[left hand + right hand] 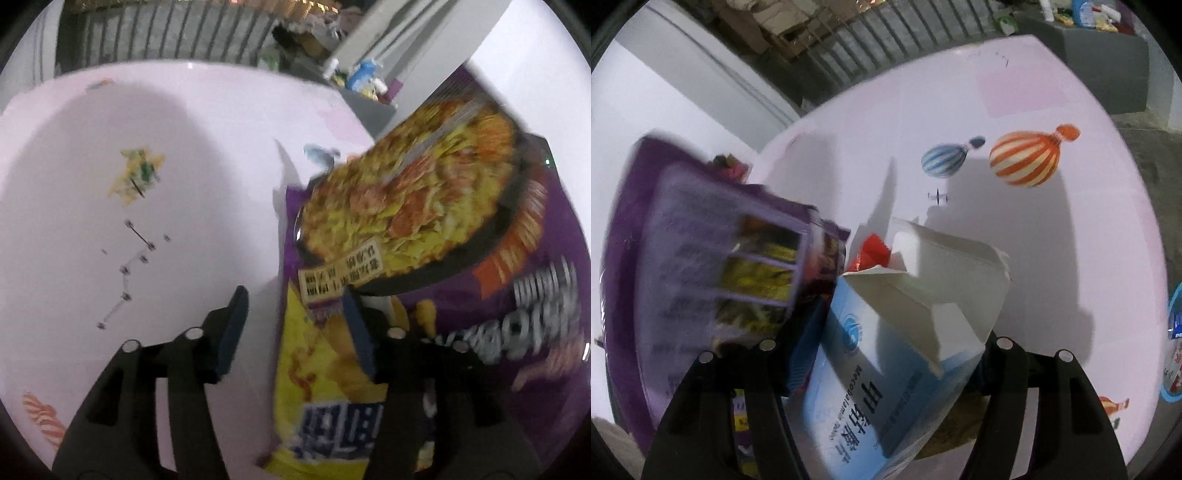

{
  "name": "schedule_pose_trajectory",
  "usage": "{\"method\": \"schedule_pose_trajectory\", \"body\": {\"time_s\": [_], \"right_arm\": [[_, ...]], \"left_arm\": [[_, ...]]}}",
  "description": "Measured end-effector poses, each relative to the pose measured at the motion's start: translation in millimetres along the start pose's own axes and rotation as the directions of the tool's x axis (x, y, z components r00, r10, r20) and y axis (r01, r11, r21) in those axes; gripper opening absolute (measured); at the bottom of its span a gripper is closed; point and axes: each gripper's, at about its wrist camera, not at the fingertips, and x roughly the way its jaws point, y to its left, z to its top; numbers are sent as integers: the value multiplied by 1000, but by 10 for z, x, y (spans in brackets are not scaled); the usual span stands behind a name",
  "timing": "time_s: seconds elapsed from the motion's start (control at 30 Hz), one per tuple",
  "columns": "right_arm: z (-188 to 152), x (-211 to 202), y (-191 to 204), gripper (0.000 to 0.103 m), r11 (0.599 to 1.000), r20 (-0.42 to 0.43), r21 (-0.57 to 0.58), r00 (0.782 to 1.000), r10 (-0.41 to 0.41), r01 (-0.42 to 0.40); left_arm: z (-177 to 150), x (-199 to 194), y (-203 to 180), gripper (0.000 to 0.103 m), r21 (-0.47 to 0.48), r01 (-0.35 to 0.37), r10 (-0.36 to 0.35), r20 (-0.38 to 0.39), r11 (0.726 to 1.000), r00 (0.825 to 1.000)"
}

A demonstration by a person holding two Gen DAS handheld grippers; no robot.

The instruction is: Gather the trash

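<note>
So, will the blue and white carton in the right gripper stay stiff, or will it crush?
The blue and white carton is probably light: its flaps stand open. Thin card like this likely dents under a hard squeeze from the right gripper. Its glossy face may slip.

You see pink table (1071,258): orange striped balloon print (1025,157) on it, blue balloon print (942,160) just beside; grey railing (886,29) beyond table's far edge.
</note>
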Motion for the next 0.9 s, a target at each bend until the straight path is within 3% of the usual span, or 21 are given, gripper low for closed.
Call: {"method": "schedule_pose_trajectory", "body": {"time_s": [0.03,0.1,0.27,0.5,0.57,0.73,0.9], "right_arm": [[-2,-10,29,68,1000,19,-2,1000,0,0],[7,-187,36,74,1000,76,-5,997,-25,25],[-41,-561,-26,80,994,166,-8,981,-104,107],[-312,-807,-247,83,987,189,40,969,-162,157],[-390,-690,-225,83,985,175,63,970,-170,161],[-598,-541,-466,83,978,127,158,979,-158,137],[-697,-468,-639,92,973,131,222,987,-98,67]], "left_arm": [[38,-69,15,72,4,-18,18,25,1000,1000],[37,-257,17,82,6,-70,69,91,998,993],[16,-492,99,87,-30,-155,157,125,988,980],[-76,-407,423,89,-126,-280,288,49,952,956],[-136,-313,542,89,-170,-283,289,9,944,957],[-276,-385,651,94,-215,-259,281,78,942,957],[-319,-438,714,94,-233,-222,250,99,947,963]]}}
